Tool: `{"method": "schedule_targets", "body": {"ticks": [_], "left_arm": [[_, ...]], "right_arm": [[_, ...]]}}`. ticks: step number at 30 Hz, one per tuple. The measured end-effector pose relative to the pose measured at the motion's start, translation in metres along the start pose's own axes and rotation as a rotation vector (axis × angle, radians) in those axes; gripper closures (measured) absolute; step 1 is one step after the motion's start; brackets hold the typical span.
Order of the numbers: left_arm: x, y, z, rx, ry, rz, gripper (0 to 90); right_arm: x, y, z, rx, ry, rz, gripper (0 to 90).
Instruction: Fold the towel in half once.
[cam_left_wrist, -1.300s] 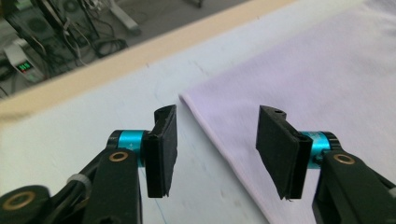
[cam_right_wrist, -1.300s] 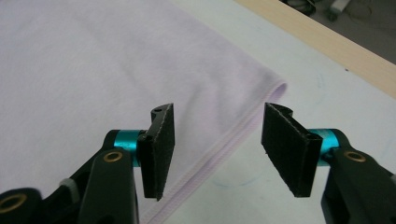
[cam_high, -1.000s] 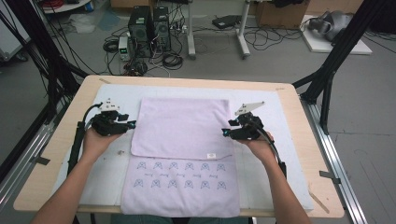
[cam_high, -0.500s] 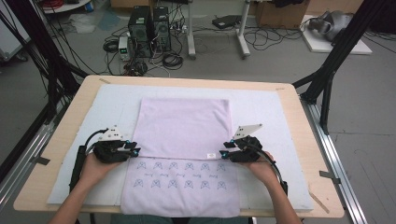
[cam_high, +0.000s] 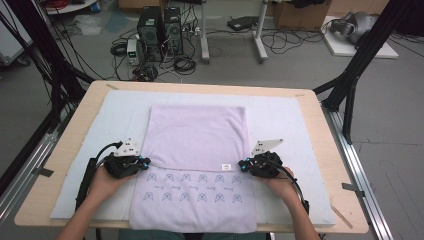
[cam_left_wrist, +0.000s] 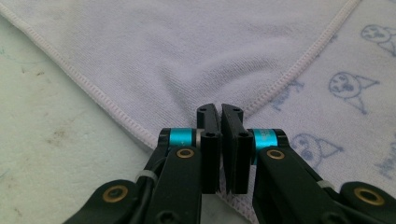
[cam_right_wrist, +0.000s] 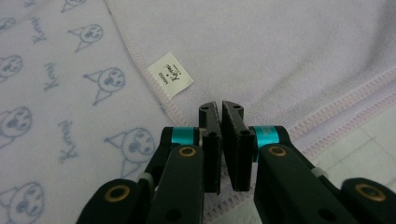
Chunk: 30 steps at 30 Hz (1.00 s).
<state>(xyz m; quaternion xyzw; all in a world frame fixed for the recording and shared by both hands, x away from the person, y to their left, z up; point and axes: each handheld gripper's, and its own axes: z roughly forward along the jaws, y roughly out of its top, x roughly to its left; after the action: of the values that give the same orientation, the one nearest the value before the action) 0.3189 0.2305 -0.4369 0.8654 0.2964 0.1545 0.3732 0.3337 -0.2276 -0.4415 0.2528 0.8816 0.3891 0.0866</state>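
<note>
So, quick status
towel (cam_high: 197, 145): lilac, folded, mid-mat, printed layer toward 6 o'clock
left claw (cam_high: 143, 164): just closed, pinching the fold's corner at 9 o'clock
right claw (cam_high: 243, 165): just closed, pinching the corner at 3 o'clock, by the label (cam_right_wrist: 170, 75)

Your lilac towel (cam_high: 197, 145) shows blue cartoon faces toward six o'clock; pale mat (cam_high: 290, 117), tan table (cam_high: 80, 115), black grippers.

We see a grey concrete floor (cam_high: 300, 65) beyond the wooden counter (cam_high: 200, 87); two black computer towers (cam_high: 162, 30) stand amid tangled cables (cam_high: 125, 50); black frame struts (cam_high: 360, 60) flank both sides; cardboard boxes (cam_high: 300, 12) sit behind.
</note>
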Motion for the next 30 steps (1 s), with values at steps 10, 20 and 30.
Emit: {"method": "schedule_targets", "body": {"ticks": [10,20,30], "left_arm": [[-0.001,0.012,-0.029,-0.14,0.007,-0.051,85.8],[-0.057,-0.02,-0.08,-0.154,-0.128,-0.003,85.8],[-0.029,-0.01,-0.061,-0.124,-0.043,-0.016,55.5]], "right_arm": [[-0.003,0.016,-0.029,-0.116,0.015,0.013,87.4],[0.05,0.008,-0.083,-0.14,0.182,-0.116,85.8],[0.021,0.013,-0.064,-0.093,0.103,-0.021,57.2]]}}
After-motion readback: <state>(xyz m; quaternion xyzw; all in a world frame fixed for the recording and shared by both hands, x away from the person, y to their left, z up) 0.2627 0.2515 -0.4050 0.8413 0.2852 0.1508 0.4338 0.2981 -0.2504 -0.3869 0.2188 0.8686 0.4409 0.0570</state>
